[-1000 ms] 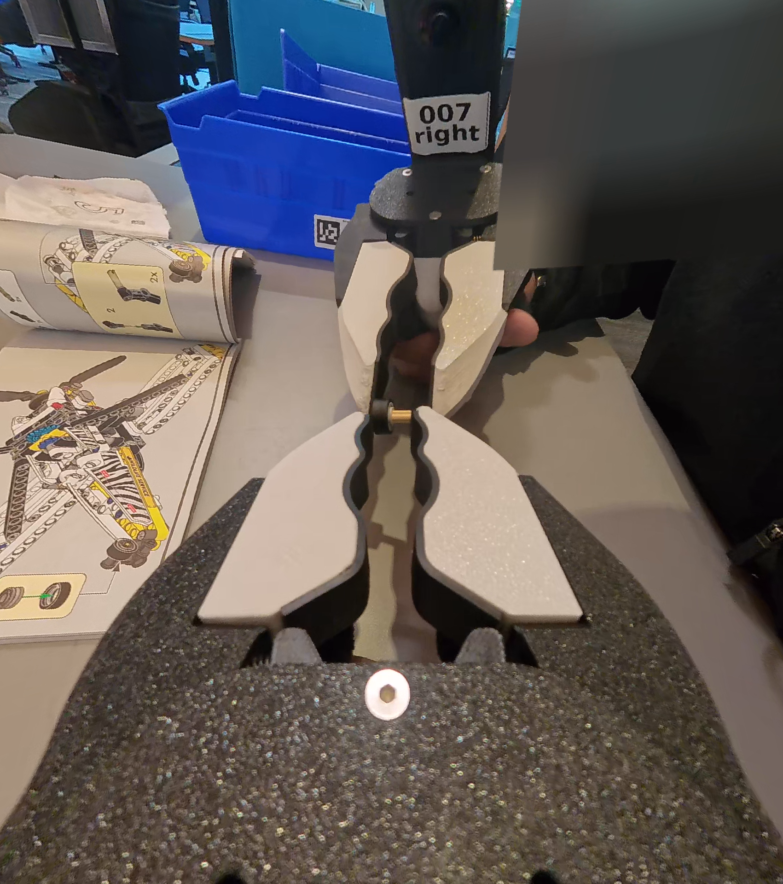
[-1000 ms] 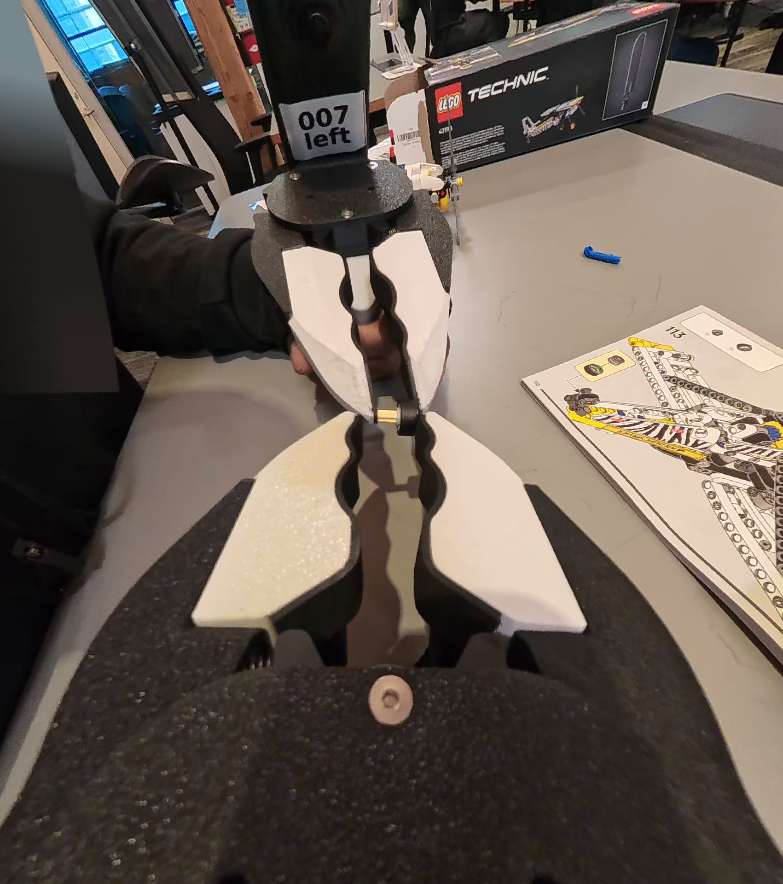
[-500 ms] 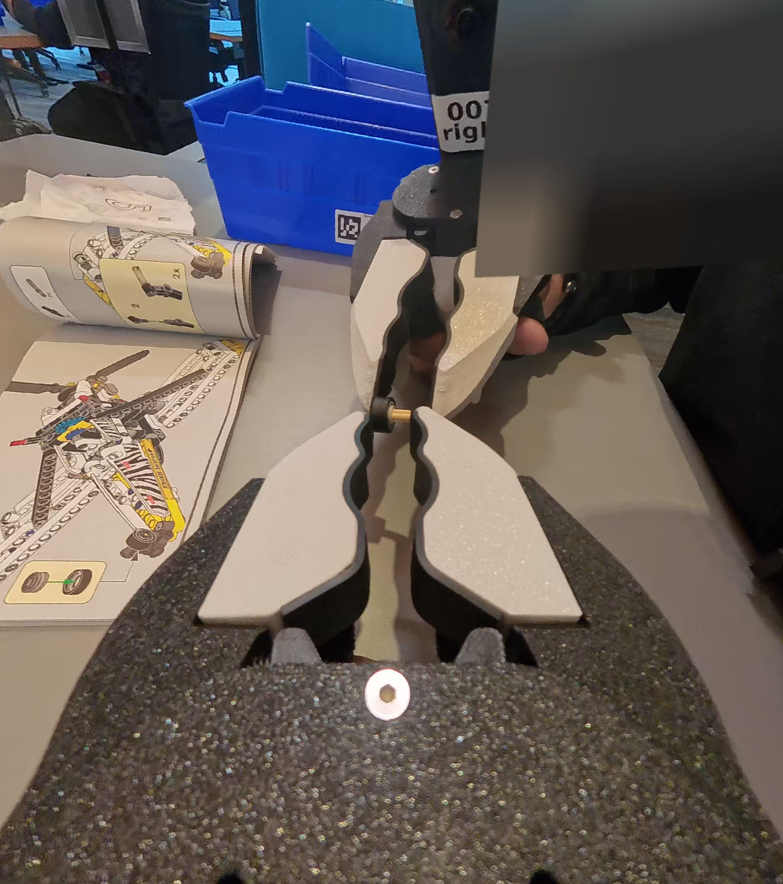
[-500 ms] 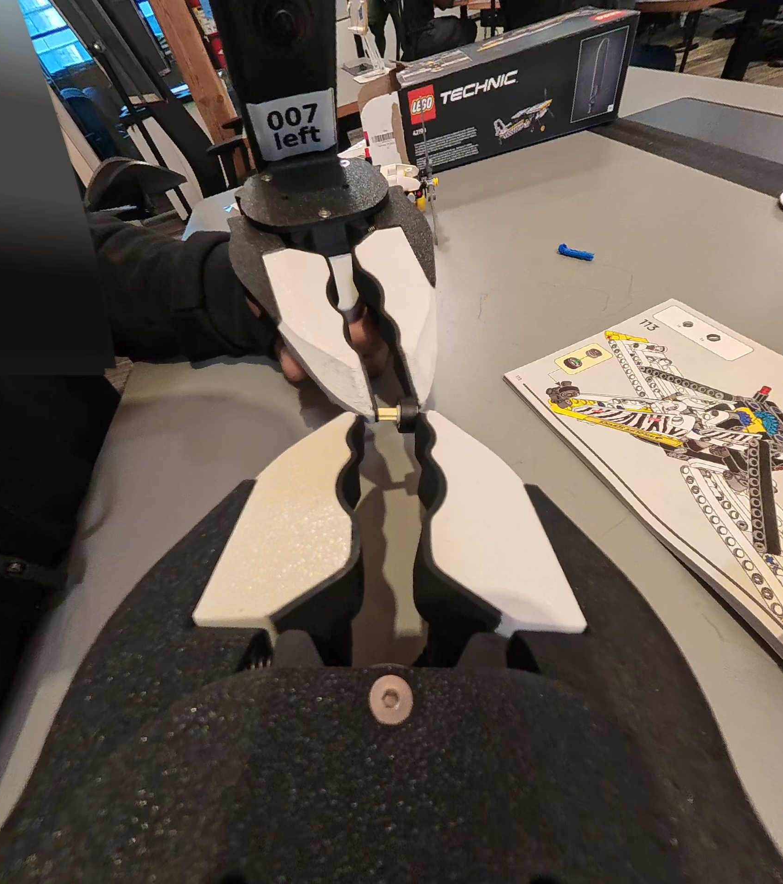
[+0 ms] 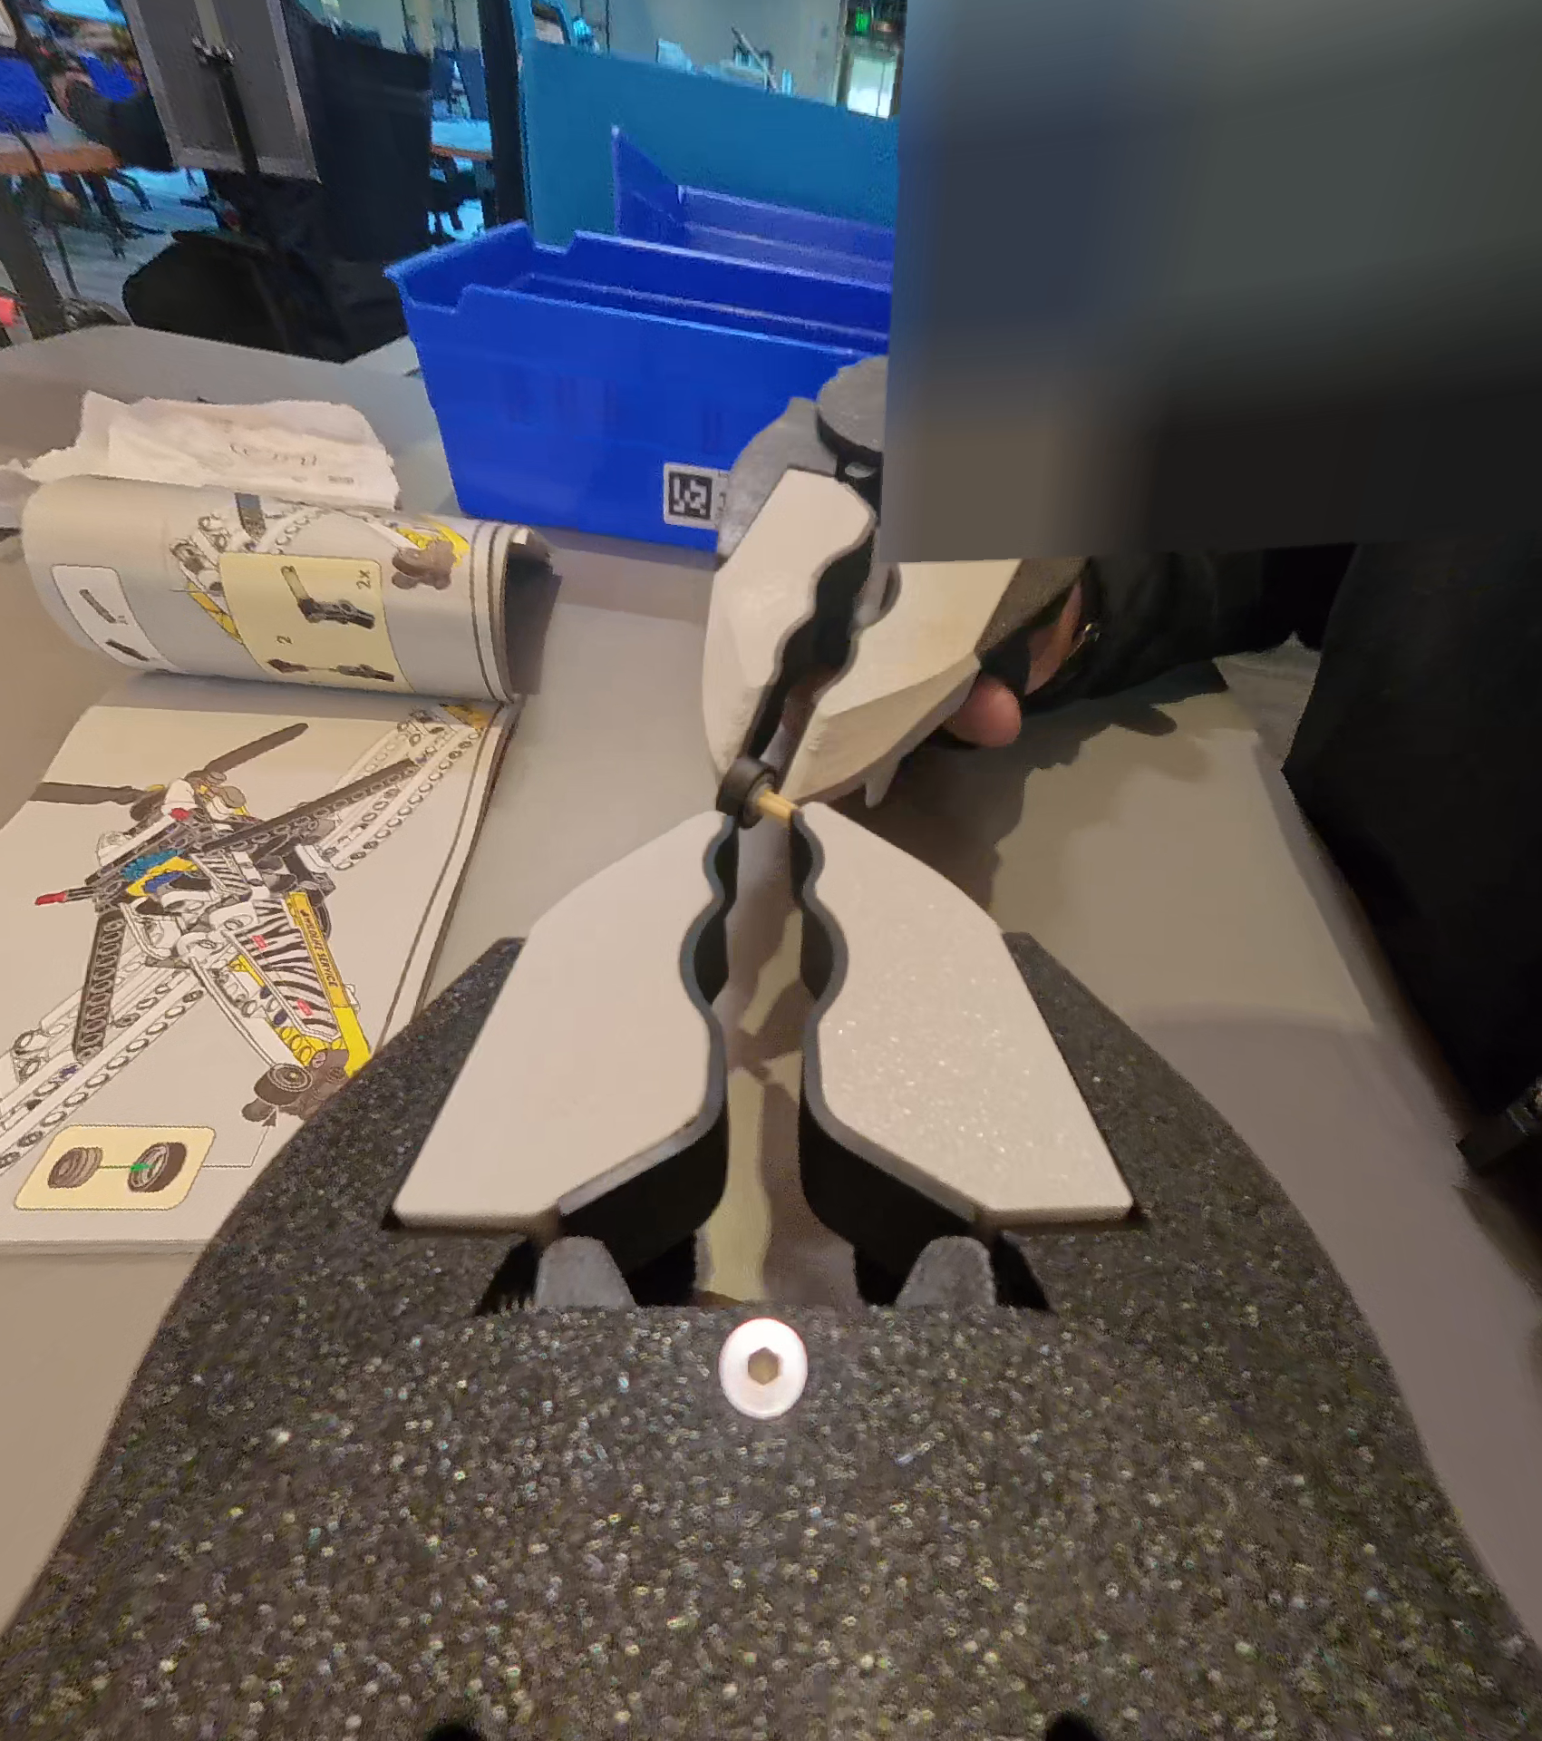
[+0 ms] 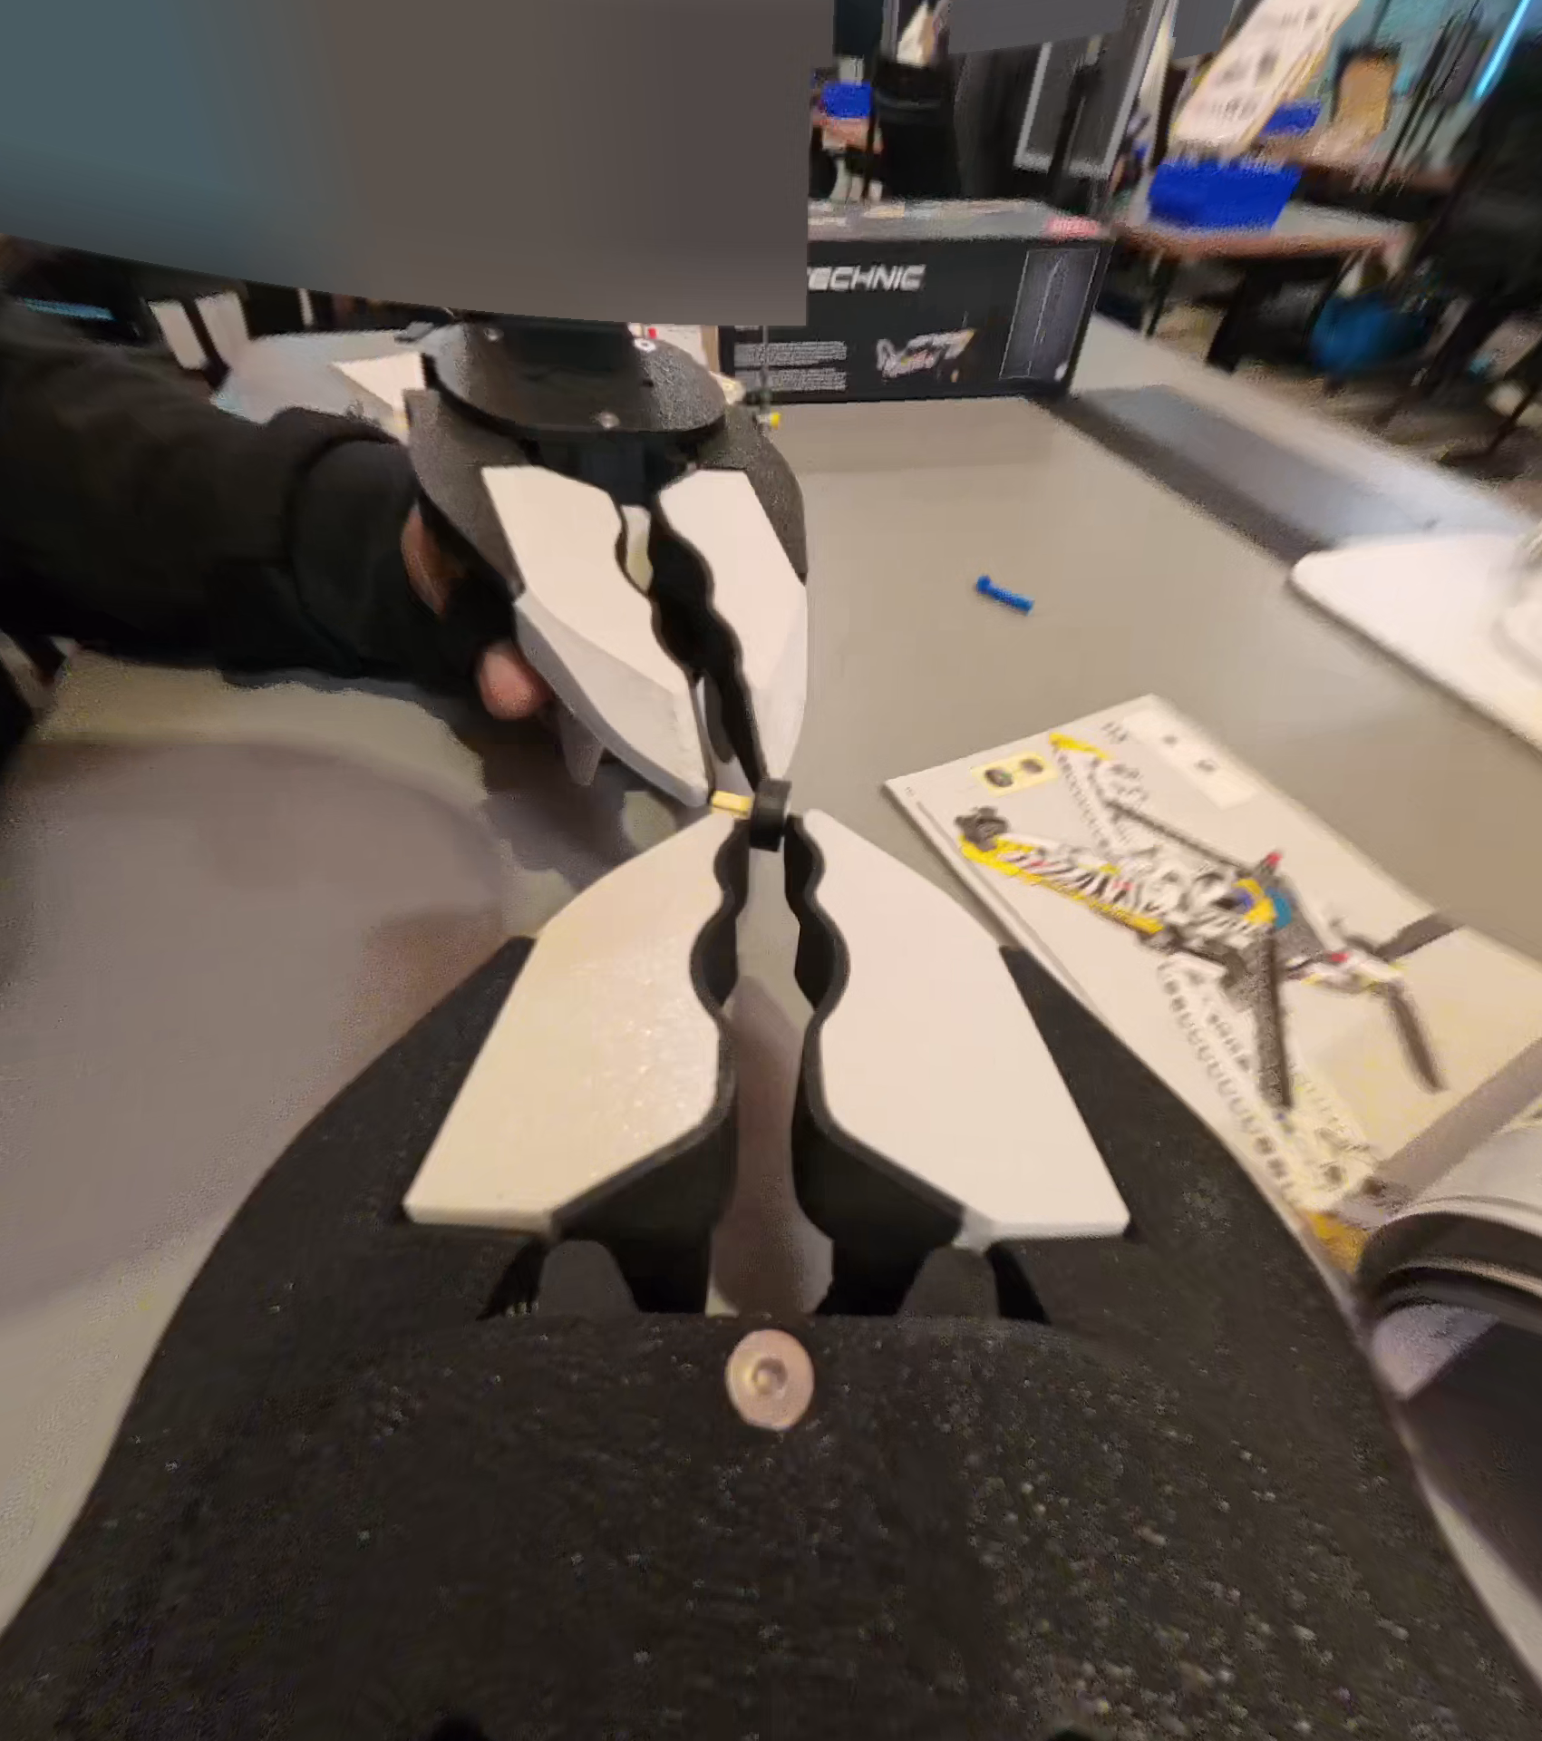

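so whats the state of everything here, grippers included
left gripper: nearly shut, tips on the wheel and the pin's end
right gripper: nearly shut, wheel between its tips
black wheel: on a tan pin, off the table
booklet: open, other pages curled back
blue bin: upright, contents hidden
blue peg: lying loose
box: on its long side
white paper: crumpled

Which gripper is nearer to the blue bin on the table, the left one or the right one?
Right. The right gripper stands in front of the blue bin. The left gripper meets it tip to tip from the far side, so it is farther from the bin.
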`<action>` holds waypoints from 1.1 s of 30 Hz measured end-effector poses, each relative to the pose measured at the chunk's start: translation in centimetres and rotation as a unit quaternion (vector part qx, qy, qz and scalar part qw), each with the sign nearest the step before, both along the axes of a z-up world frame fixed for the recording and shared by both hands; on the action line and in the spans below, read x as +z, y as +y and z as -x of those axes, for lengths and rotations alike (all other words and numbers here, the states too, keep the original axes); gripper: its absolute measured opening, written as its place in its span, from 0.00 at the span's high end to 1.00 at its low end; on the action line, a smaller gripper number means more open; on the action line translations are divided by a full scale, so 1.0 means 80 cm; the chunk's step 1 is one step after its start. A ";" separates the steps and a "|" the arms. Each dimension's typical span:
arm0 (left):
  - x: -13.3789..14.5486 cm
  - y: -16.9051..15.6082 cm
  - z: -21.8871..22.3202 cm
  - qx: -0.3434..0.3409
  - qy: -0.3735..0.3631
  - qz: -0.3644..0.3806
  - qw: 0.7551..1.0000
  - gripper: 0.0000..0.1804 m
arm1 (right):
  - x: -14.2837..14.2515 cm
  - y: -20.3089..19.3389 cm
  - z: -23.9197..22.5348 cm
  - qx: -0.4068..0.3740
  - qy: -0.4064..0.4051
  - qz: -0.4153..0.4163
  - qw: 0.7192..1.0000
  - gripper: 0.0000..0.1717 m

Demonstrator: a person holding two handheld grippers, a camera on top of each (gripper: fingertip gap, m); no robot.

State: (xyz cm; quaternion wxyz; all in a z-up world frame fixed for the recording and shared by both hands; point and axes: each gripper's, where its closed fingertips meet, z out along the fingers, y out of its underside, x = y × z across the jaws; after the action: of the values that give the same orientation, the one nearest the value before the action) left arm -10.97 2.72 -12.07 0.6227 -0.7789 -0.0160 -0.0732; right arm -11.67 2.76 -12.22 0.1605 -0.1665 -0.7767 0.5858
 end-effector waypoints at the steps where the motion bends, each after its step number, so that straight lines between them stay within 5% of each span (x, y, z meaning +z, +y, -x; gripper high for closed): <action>1: 0.001 0.001 0.001 0.004 -0.001 -0.002 1.000 0.93 | 0.002 0.001 0.000 0.000 0.025 -0.013 1.000 0.96; 14: -0.003 0.004 -0.006 -0.005 -0.015 0.010 1.000 0.93 | 0.006 -0.003 -0.005 -0.053 0.300 -0.185 0.934 0.96; 23: 0.001 0.002 -0.006 -0.003 0.021 -0.001 1.000 0.97 | 0.009 -0.004 -0.008 -0.042 0.300 -0.163 0.939 0.95; 33: -0.024 0.002 -0.014 -0.015 0.165 0.066 0.984 0.97 | -0.007 -0.002 -0.019 0.057 0.127 -0.092 0.986 0.84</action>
State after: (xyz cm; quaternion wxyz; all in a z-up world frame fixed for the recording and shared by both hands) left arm -9.83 2.90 -14.02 0.5628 -0.8199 0.0934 0.0480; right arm -10.17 2.59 -12.80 0.2388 -0.0311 -0.8089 0.5364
